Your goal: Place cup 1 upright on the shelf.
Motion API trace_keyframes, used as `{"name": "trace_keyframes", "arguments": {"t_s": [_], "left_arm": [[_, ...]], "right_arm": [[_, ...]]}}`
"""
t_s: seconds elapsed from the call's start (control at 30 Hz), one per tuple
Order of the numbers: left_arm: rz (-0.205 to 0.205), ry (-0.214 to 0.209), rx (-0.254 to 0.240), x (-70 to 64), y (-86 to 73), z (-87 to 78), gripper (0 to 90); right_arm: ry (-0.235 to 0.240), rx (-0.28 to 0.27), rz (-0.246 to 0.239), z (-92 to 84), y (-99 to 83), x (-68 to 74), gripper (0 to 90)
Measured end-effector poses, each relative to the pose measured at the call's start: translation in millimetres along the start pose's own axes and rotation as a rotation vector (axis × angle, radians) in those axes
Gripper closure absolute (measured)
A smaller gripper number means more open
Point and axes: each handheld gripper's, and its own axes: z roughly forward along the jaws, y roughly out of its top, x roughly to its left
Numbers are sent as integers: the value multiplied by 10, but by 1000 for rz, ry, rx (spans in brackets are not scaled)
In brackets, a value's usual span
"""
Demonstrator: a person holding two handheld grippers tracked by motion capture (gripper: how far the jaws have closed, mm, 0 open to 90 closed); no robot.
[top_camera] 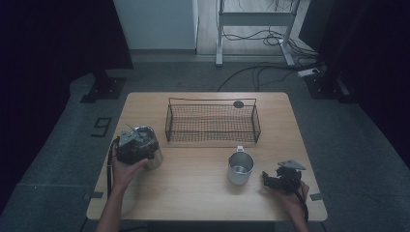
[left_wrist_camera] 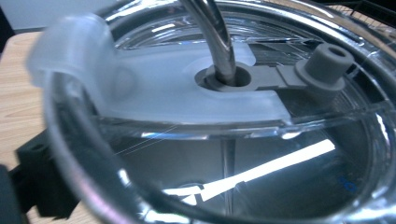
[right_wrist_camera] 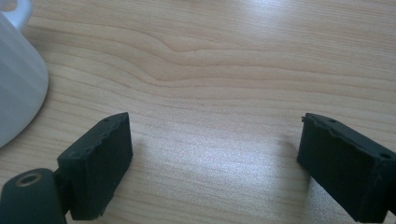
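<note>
Claw work at this moment centred on the left side of the worktop, where the left claw sat down over a lidded steel tumbler with a metal straw rising through its clear lid. The tumbler stood near the worktop's left edge, in front of the left end of a wire basket. In the left gripper view the lid's rim lay right against the camera, with one black jaw showing at the lower left just outside the rim. Whether the jaws actually pinched the rim could not be told from these pictures.

On the other side, the right claw rested low over bare wood, its jaws spread wide and holding nothing. A steel mug stood just to its left, apart from it, with its handle turned toward the basket.

As a judgement, the step in hand was securing the tumbler at its top, most likely for lifting it toward the basket. The next move would call for a firm closure on the rim before any lift, keeping the tumbler upright so the straw stayed seated, and enough height to clear the basket's wall.
</note>
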Motion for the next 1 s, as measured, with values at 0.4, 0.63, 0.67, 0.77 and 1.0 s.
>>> {"name": "trace_keyframes", "arguments": {"t_s": [0.4,0.63,0.67,0.77,1.0], "left_arm": [[-7,2,2,11,10,-34,38],[-16,-15,-20,-15,100,-147,38],[-12,-13,-21,-28,120,-165,38],[-4,-14,-29,-61,177,-213,39],[2,-27,-43,-122,279,-287,39]], "right_arm": [[-2,-4,3,-1,-1,-3,106],[-3,-5,4,-1,-2,-3,110],[-4,-5,4,-1,-2,-3,110],[-4,-5,4,-1,-2,-4,111],[-5,-6,6,-2,-2,-4,114]]}}
